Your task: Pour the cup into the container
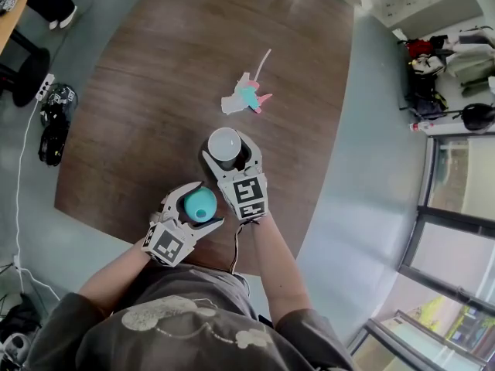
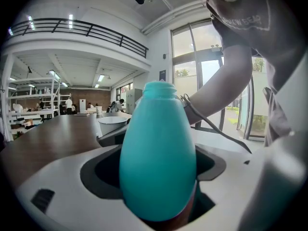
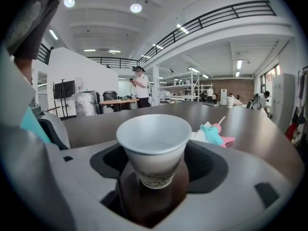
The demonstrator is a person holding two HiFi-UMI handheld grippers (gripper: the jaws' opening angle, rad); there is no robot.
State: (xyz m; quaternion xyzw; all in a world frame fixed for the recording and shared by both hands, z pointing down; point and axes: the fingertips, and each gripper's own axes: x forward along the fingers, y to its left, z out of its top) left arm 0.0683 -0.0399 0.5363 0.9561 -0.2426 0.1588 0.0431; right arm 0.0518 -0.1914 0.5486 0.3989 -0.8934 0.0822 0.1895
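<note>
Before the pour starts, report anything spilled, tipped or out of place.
Nothing stands out. The white paper cup stands upright inside the right gripper, whose jaws are opening. The teal bottle stands upright inside the left gripper. The wooden table shows no spill. Only a teal-and-pink toy lies loose beyond the cup.

The table (image 1: 155,91) was dark wood grain with a low sheen. The paper cup (image 3: 154,146) looked white and matt, with a smooth rolled rim. The teal bottle (image 2: 158,158) was smooth plastic, satin rather than glossy. The grey floor (image 1: 371,130) looked smooth.
</note>
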